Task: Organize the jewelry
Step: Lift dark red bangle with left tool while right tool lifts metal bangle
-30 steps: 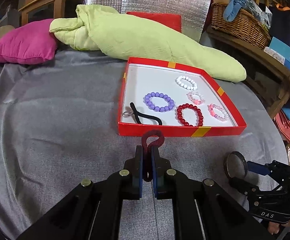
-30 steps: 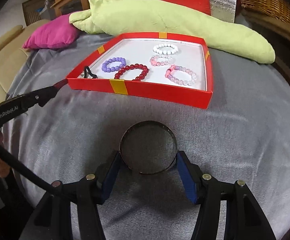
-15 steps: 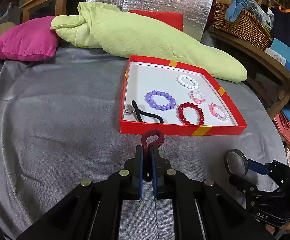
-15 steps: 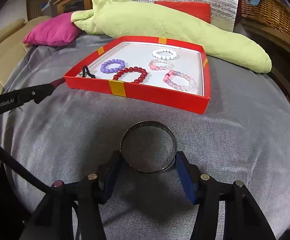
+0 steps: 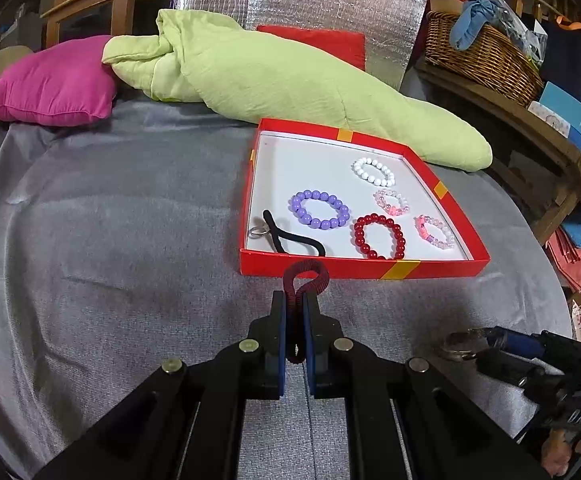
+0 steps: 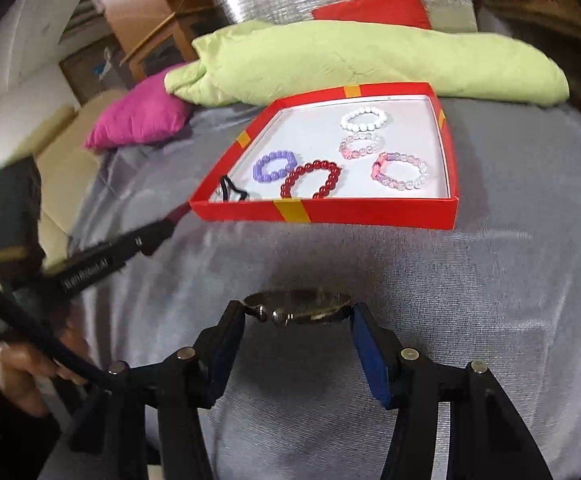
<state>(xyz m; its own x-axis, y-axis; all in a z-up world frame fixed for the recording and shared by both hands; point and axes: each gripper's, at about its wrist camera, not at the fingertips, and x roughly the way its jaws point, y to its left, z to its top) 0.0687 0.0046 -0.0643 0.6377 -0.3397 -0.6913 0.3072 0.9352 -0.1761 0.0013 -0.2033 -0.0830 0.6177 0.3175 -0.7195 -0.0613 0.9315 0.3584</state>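
Observation:
A red box (image 5: 442,269) (image 6: 370,211) with a white floor lies on the grey cloth. In it are white (image 5: 372,171), purple (image 5: 319,208), dark red (image 5: 379,236) and two pink bead bracelets, a black hair tie (image 5: 290,236) and a small ring (image 5: 257,232). My left gripper (image 5: 294,300) is shut on a dark red coiled hair tie (image 5: 305,274), just short of the box's near wall. My right gripper (image 6: 296,314) is shut on a round metal bangle (image 6: 296,306), now seen edge-on, held above the cloth in front of the box.
A green blanket (image 5: 290,76), a pink cushion (image 5: 46,84) and a red cushion (image 5: 310,40) lie behind the box. A wicker basket (image 5: 486,56) stands on a wooden shelf at the right. The left gripper's arm (image 6: 90,268) crosses the right wrist view's left side.
My right gripper has tilted and turned, so the bangle now shows edge-on instead of as a full circle. My left gripper has come slightly closer to the box with the hair tie.

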